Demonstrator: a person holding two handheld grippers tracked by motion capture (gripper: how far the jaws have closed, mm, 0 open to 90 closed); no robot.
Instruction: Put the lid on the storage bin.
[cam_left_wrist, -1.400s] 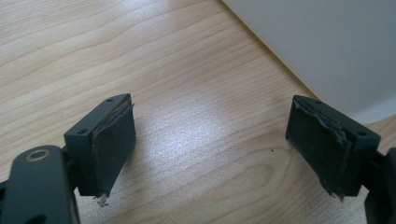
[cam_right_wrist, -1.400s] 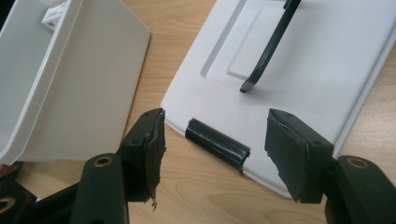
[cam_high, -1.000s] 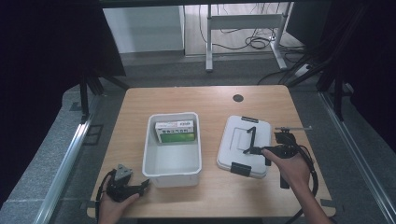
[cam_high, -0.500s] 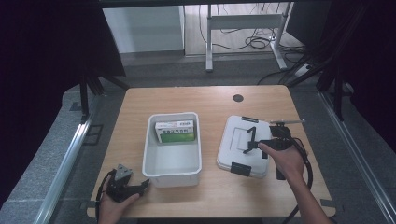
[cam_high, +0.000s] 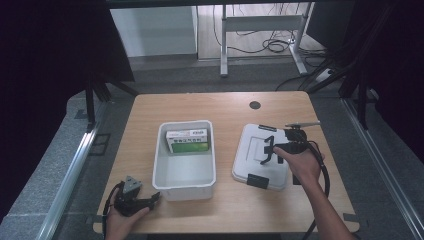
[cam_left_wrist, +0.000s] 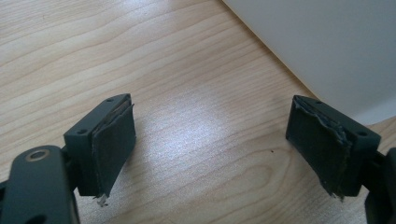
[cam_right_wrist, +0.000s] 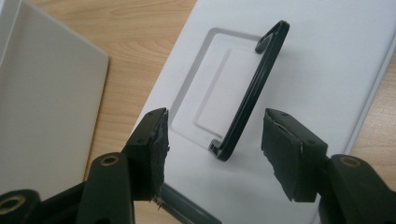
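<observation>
Your right gripper has its fingers apart, and they have just been closing a little, with the near end of the black handle standing up between the pads and touching neither. That handle is raised upright from its recess in the white lid, which lies flat on the table to the right of the white bin. In the high view your right hand reaches over the lid's right half, the gripper pointing left toward the handle.

Your left gripper rests low at the near left corner of the table, held in your left hand. Its fingers are wide apart with nothing but bare wood between them, and the bin's white wall rises just beyond the far jaw.

Farther out, the bin sits near the table's middle, open at the top. A green and white box lies inside it against the far wall. A black clip sits on the lid's near edge. Beyond both, a small dark round cap is set into the tabletop near the far edge.
</observation>
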